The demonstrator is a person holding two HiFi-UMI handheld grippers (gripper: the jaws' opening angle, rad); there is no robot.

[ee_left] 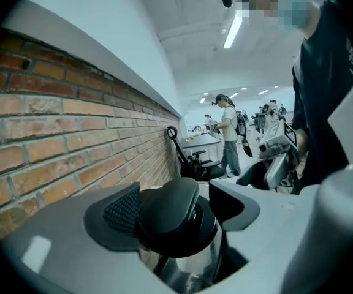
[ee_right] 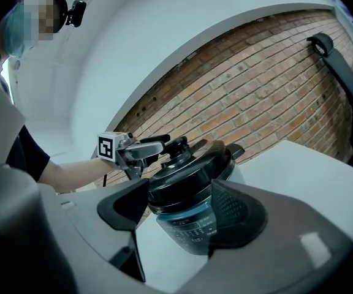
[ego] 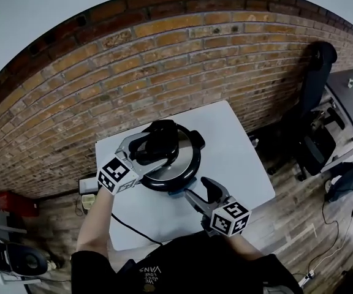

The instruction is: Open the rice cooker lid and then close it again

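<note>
A black and steel rice cooker [ego: 178,167] stands in the middle of a white table [ego: 238,158], its lid [ee_right: 189,171] down on the pot. My left gripper [ego: 143,152] reaches in from the left over the lid. Its jaws stand wide, with the black lid handle [ee_left: 164,216] between them; the handle lies close to the left pad [ee_left: 122,212] and there is a gap on the other side. My right gripper [ego: 202,195] hovers just in front of the cooker, open and empty. In the right gripper view the cooker's control panel [ee_right: 189,228] faces me between the jaws.
A brick wall [ego: 164,66] runs directly behind the table. A black cable [ego: 124,225] trails off the table's near left side. A black office chair [ego: 314,139] and desks stand to the right. People [ee_left: 228,133] stand far off along the wall.
</note>
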